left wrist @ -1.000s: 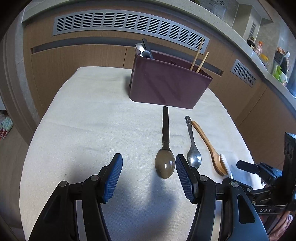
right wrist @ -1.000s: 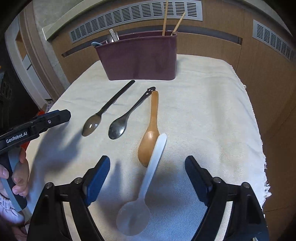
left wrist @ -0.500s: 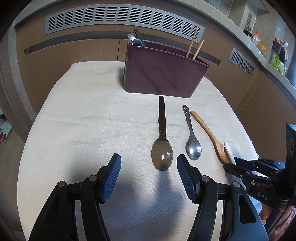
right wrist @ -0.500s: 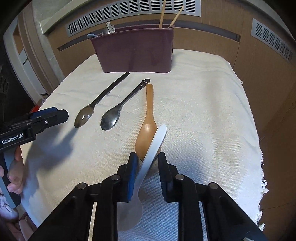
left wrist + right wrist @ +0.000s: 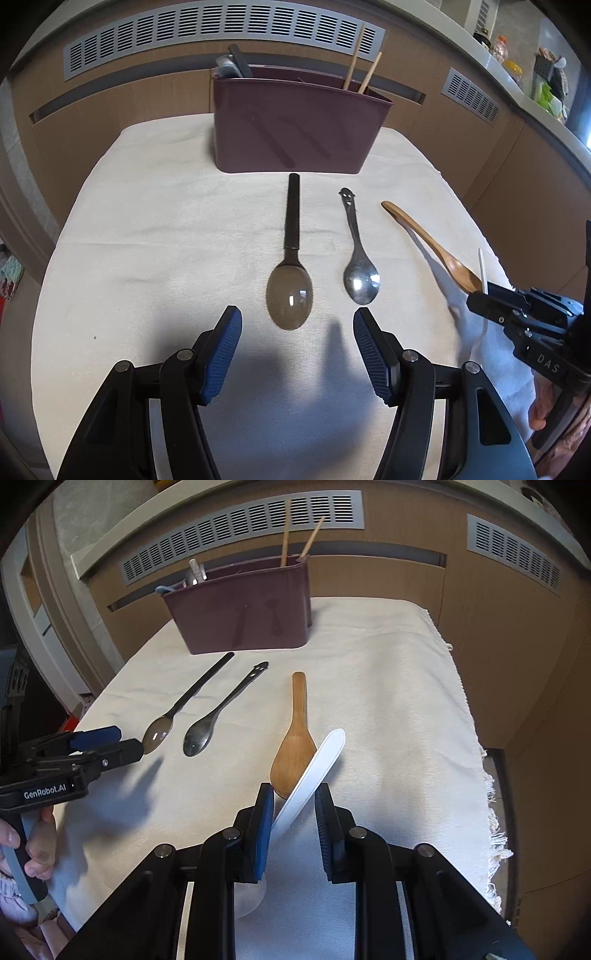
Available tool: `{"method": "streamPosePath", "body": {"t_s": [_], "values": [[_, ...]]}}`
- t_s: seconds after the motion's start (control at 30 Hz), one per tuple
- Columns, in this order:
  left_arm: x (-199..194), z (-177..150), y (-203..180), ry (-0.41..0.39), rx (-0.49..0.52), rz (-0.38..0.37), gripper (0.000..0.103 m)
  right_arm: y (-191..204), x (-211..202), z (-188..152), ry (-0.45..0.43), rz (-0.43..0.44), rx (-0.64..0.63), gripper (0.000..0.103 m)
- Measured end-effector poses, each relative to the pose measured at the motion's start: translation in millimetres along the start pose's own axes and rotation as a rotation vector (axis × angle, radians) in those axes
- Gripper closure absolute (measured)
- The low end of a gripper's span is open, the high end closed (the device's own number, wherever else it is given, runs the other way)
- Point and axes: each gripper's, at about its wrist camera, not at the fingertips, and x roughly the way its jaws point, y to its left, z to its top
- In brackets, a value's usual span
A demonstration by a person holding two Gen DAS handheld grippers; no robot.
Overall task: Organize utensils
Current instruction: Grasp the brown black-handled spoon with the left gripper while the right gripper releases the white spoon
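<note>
My right gripper (image 5: pixel 293 794) is shut on the handle of a white plastic spoon (image 5: pixel 317 764). The spoon's handle tip points up over the bowl of a wooden spoon (image 5: pixel 295 746), and its own bowl hangs under the fingers. Left of them on the cloth lie a metal spoon (image 5: pixel 360 277) and a dark spoon with a black handle (image 5: pixel 290 280). My left gripper (image 5: pixel 295 325) stands open just short of the dark spoon's bowl, with nothing between its pads. A maroon utensil holder (image 5: pixel 295 129) stands at the back.
The holder has chopsticks (image 5: pixel 354 62) at its right end and cutlery handles (image 5: pixel 232 66) at its left. A cream cloth (image 5: pixel 388 686) covers the table, fringed at the right edge. Wooden panels with vents stand behind. A person's hand (image 5: pixel 37 845) grips the left tool.
The right jaws closed on the white spoon's handle and lifted it off the cloth. The left gripper shifted over toward the dark spoon and stayed open.
</note>
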Motion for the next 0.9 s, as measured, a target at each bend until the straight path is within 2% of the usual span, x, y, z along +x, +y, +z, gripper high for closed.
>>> {"method": "streamPosePath", "body": {"t_s": [0.23, 0.3, 0.4, 0.53, 0.63, 0.67, 0.77, 0.9], "values": [[3, 2, -15, -0.032, 0.097, 0.010, 0.040, -22, -5, -4, -0.017, -0.008, 0.063, 0.082], [6, 3, -12, -0.027, 0.089, 0.026, 0.040, -23, -5, -5, -0.018, -0.001, 0.069, 0.082], [15, 6, -3, -0.003, 0.051, 0.044, 0.048, -22, -5, -6, -0.020, 0.019, 0.074, 0.082], [30, 9, -1, 0.037, 0.039, 0.066, 0.048, -17, -9, -5, -0.031, 0.045, 0.065, 0.082], [35, 13, -7, 0.025, 0.057, 0.094, 0.049, -10, -13, -1, -0.039, 0.074, 0.046, 0.082], [36, 13, -8, 0.019, 0.061, 0.100, 0.057, -7, -13, 0, -0.037, 0.089, 0.040, 0.082], [38, 12, -9, -0.007, 0.080, 0.124, 0.069, 1, -11, 1, -0.018, 0.130, 0.025, 0.082], [24, 9, 0, -0.032, 0.063, 0.105, 0.070, 6, -6, -3, 0.010, 0.120, -0.002, 0.082]]}}
